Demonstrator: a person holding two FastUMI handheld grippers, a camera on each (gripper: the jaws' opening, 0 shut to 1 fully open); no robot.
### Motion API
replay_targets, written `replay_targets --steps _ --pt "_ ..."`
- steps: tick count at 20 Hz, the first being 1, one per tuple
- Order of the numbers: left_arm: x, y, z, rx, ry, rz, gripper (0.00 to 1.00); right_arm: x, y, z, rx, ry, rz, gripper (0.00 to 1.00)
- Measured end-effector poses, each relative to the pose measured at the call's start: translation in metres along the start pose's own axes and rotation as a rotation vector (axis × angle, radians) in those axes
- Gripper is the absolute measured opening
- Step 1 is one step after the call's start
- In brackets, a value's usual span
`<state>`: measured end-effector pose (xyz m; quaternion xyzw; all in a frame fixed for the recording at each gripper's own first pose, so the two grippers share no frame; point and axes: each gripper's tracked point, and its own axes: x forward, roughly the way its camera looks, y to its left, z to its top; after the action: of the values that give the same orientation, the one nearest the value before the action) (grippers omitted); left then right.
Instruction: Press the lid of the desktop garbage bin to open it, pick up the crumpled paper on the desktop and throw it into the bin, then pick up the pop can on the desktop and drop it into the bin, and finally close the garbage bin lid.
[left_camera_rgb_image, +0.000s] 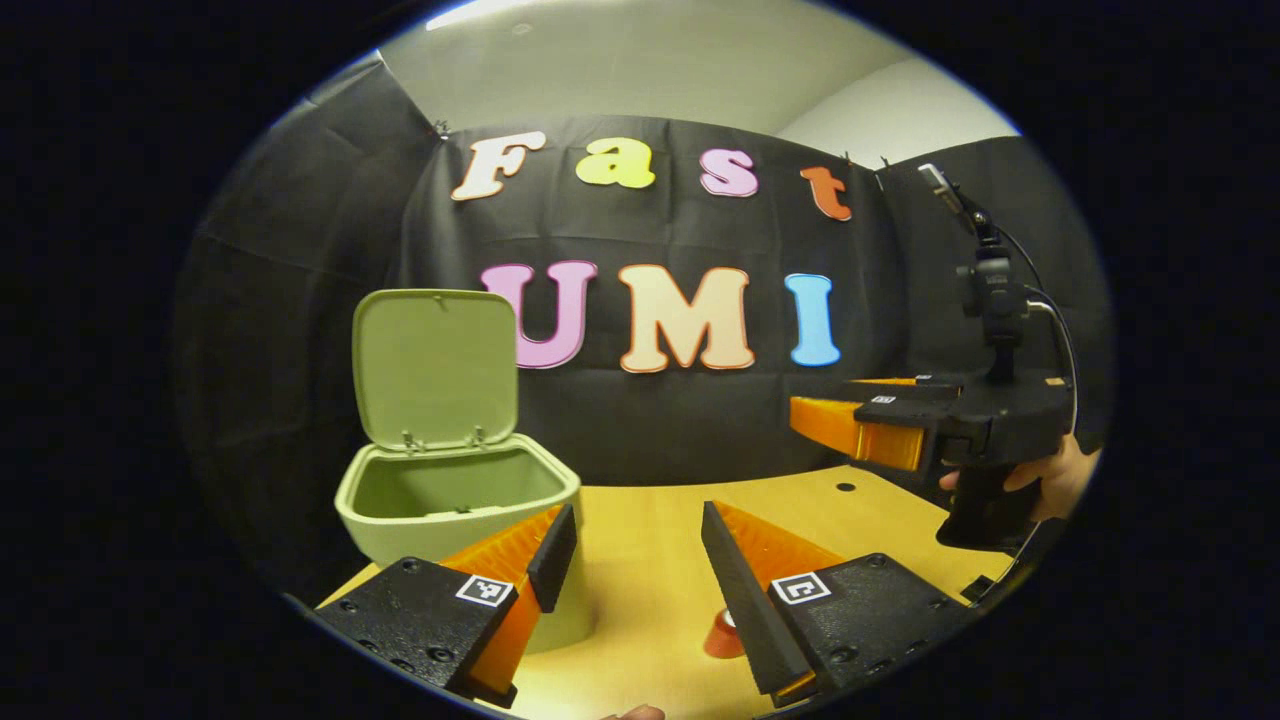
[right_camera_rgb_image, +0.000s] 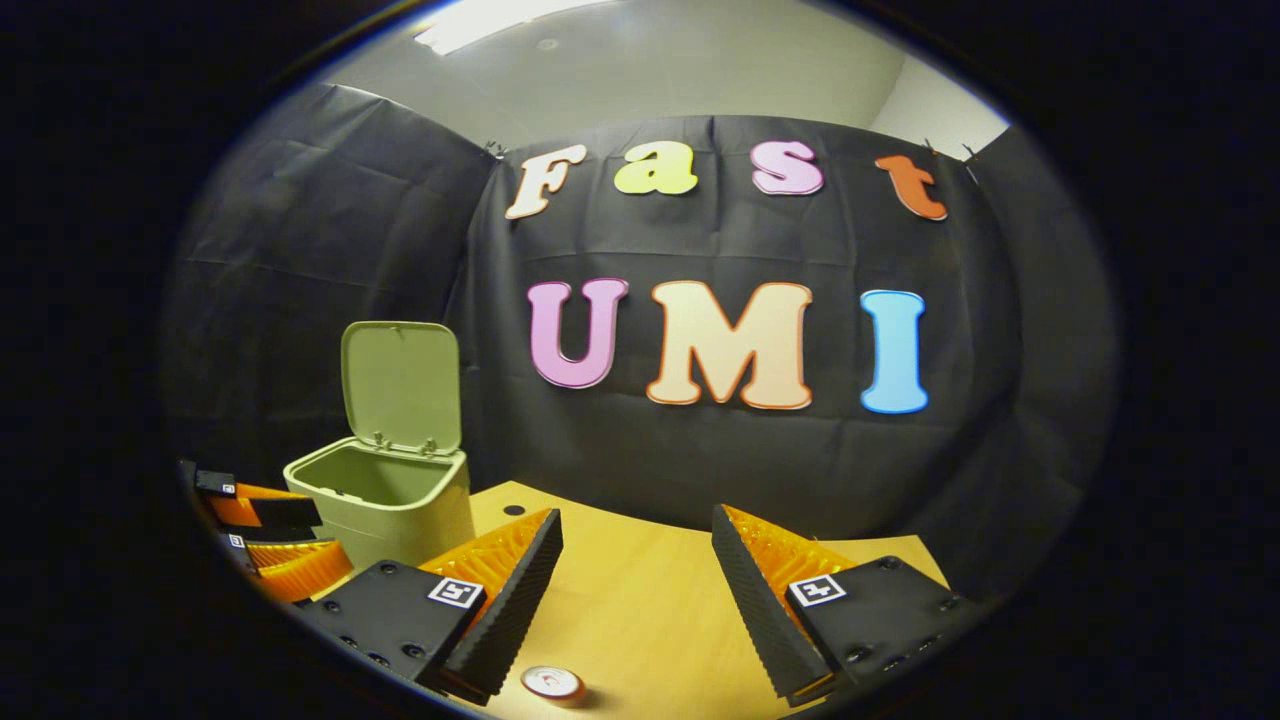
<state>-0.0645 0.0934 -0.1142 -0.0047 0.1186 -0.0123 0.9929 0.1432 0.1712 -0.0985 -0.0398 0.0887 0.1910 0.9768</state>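
Between wide-parted left tongs (left_camera_rgb_image: 635, 550), bare desktop (left_camera_rgb_image: 640, 540) beside open-lidded bin (left_camera_rgb_image: 455, 490).

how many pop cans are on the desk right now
1. One pop can stands upright on the desk, low in the right gripper view between that hand-held gripper's fingers; the left gripper view shows it too. Others could be hidden.

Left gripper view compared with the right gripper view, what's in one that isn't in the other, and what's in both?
Left gripper view: the right gripper hangs above the table's far right side, held by a hand, with a cable looping behind it.

Right gripper view: the left gripper sits at the lower left, just beside the bin.

Both: the green bin with its lid standing open, the wooden table, and the pop can low between that view's own open fingers.
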Motion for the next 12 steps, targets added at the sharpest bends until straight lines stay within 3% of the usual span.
replay_targets --steps 4,12 --pt "0.020 -0.044 -0.029 0.003 0.056 -0.094 0.78 -0.030 -0.057 -0.013 0.009 0.036 -0.096 0.95" --pt "0.050 -0.094 -0.111 -0.007 0.198 -0.173 0.79 -0.095 -0.136 -0.045 0.017 0.124 -0.273 0.95"
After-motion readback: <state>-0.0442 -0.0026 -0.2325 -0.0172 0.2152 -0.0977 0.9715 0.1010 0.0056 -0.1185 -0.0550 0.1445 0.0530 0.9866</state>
